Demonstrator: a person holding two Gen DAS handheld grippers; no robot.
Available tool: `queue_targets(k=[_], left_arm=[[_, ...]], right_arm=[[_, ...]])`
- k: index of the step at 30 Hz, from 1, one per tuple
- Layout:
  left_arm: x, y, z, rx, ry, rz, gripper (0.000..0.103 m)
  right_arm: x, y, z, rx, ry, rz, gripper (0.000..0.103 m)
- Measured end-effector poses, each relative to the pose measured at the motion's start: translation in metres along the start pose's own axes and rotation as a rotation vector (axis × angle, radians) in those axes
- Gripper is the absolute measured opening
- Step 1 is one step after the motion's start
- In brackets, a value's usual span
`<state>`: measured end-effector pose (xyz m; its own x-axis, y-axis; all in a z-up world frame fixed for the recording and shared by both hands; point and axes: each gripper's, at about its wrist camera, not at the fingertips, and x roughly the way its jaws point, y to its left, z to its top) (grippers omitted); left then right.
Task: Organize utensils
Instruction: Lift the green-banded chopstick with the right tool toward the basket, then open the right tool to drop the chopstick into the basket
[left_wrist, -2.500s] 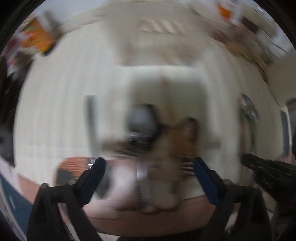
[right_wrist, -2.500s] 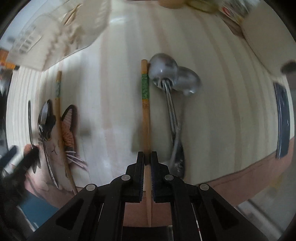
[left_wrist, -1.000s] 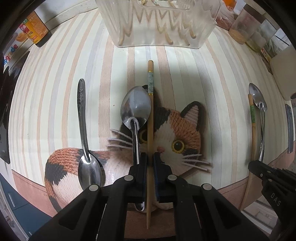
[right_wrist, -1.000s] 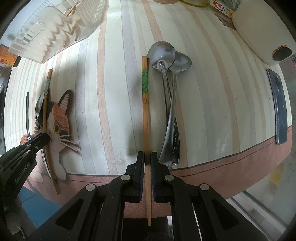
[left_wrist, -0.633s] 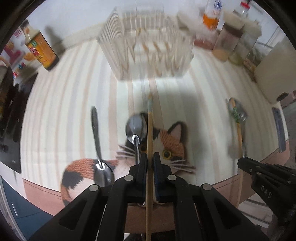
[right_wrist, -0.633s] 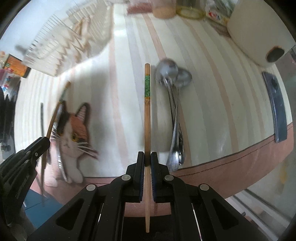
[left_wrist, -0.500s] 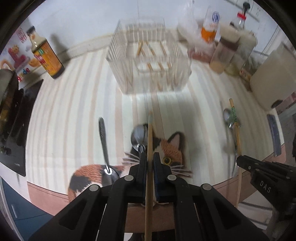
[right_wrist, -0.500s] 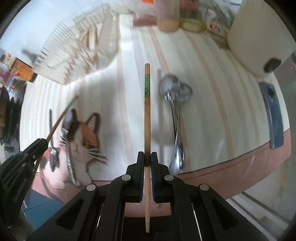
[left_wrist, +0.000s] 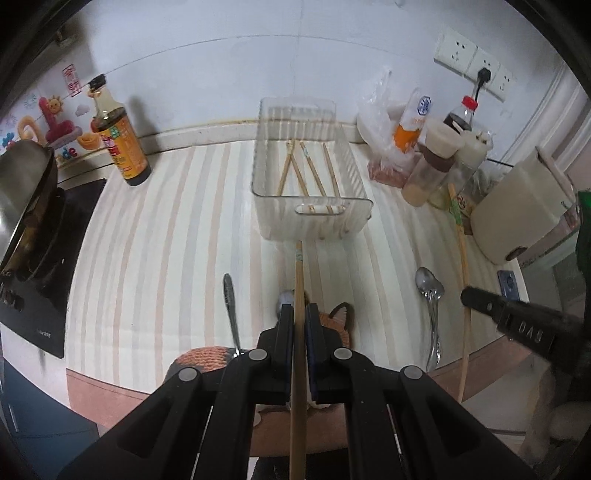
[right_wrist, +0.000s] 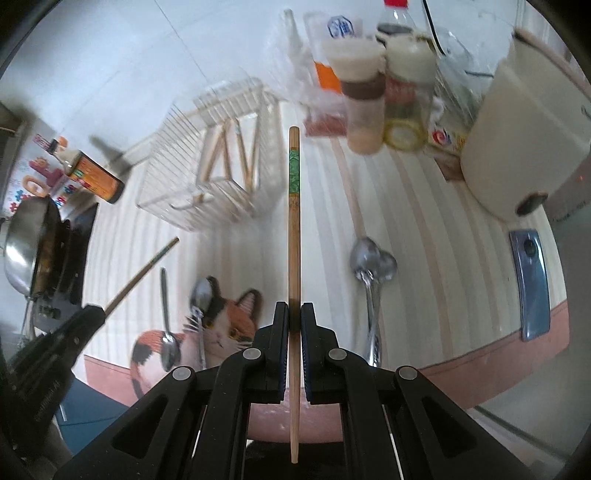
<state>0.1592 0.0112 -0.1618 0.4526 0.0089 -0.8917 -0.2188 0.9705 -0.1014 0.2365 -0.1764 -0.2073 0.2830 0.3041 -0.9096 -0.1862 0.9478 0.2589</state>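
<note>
My left hand-held gripper (left_wrist: 299, 314) pinches one chopstick (left_wrist: 298, 280), raised above the cat mat (right_wrist: 225, 325) on the striped surface (left_wrist: 166, 258). Two spoons (right_wrist: 168, 332) lie on that mat. Far, in the middle, the clear basket (left_wrist: 314, 218) holds four chopsticks. My right hand-held gripper (right_wrist: 294, 314) pinches another chopstick (right_wrist: 293, 221); right of it lie two more spoons (right_wrist: 373, 273)
</note>
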Motion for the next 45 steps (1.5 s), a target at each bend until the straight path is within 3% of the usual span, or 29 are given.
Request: queue_targets(k=[8,13,17,20,26,30,35,38,39,41,43,45], left_arm=[[-0.034,0.033,0.008,-0.087,-0.062,-0.001,0.004],[-0.051,0.041,0.038,-0.124,-0.122,-0.009,0.004],[-0.043,0.043,0.073,-0.15,-0.125,-0.051,0.004],[-0.022,0.042,0.107,-0.166,-0.096,-0.093,0.004],[0.048,0.035,0.178,-0.239,0.034,-0.174,0.004],[0.094,0.032,0.215,-0.279,0.103,-0.164,0.004],[0.127,0.032,0.236,-0.274,0.185,-0.149,0.005],[0.124,0.032,0.237,-0.266,0.196,-0.153,0.006],[0.118,0.032,0.235,-0.258,0.183,-0.133,0.009],[0.11,0.035,0.232,-0.245,0.167,-0.091,0.025],[0.093,0.04,0.222,-0.228,0.109,-0.014,0.056],[0.075,0.047,0.209,-0.218,0.041,0.057,0.06]], right_arm=[[-0.017,0.022,0.022,-0.023,-0.04,0.054,0.006],[-0.017,0.03,0.048,-0.022,-0.047,0.101,0.006],[-0.008,0.036,0.083,-0.024,-0.033,0.158,0.006],[0.011,0.039,0.119,-0.018,0.006,0.201,0.006],[0.07,0.046,0.178,-0.005,0.149,0.253,0.006],[0.115,0.049,0.205,0.001,0.241,0.249,0.006],[0.148,0.051,0.224,0.005,0.291,0.22,0.008],[0.149,0.049,0.224,0.001,0.28,0.213,0.029],[0.147,0.047,0.224,0.001,0.27,0.211,0.036],[0.136,0.043,0.219,-0.011,0.239,0.199,0.036],[0.122,0.033,0.213,-0.017,0.209,0.193,0.037],[0.104,0.025,0.201,-0.02,0.169,0.17,0.038]])
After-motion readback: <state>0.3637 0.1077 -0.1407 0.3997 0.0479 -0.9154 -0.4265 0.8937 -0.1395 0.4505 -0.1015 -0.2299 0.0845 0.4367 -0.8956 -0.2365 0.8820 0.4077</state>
